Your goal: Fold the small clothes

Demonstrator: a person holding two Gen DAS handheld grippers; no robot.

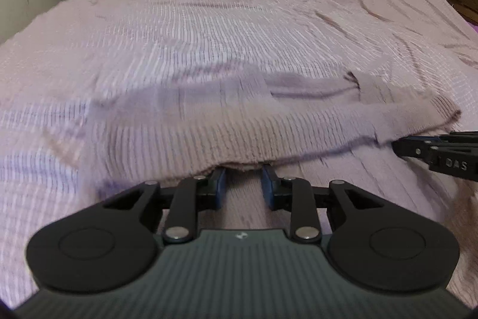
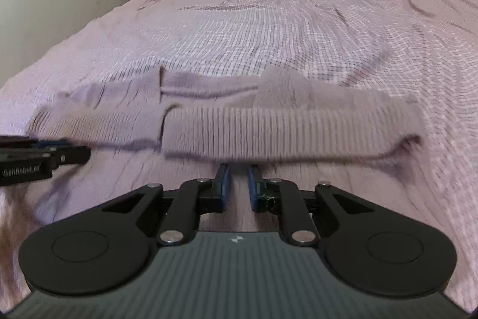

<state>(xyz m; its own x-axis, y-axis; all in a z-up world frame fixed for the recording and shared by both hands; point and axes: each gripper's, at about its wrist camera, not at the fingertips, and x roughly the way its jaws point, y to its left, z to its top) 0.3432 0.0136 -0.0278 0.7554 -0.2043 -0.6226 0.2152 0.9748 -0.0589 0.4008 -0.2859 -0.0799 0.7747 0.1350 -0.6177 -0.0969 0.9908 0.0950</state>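
Mid-fold: both the left gripper [image 1: 243, 173] and right gripper [image 2: 239, 173] clamped on sweater [image 2: 269, 124] hem above bed [image 2: 269, 29], further folds left.

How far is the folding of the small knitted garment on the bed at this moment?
Done: the mauve knitted garment lies spread across the pink bedspread, its ribbed hem nearest the cameras. In hand: the left gripper and the right gripper each sit at that hem, which hides their fingertips, so a grip is unclear. Left: no finished fold shows; the hem has not yet been carried over.
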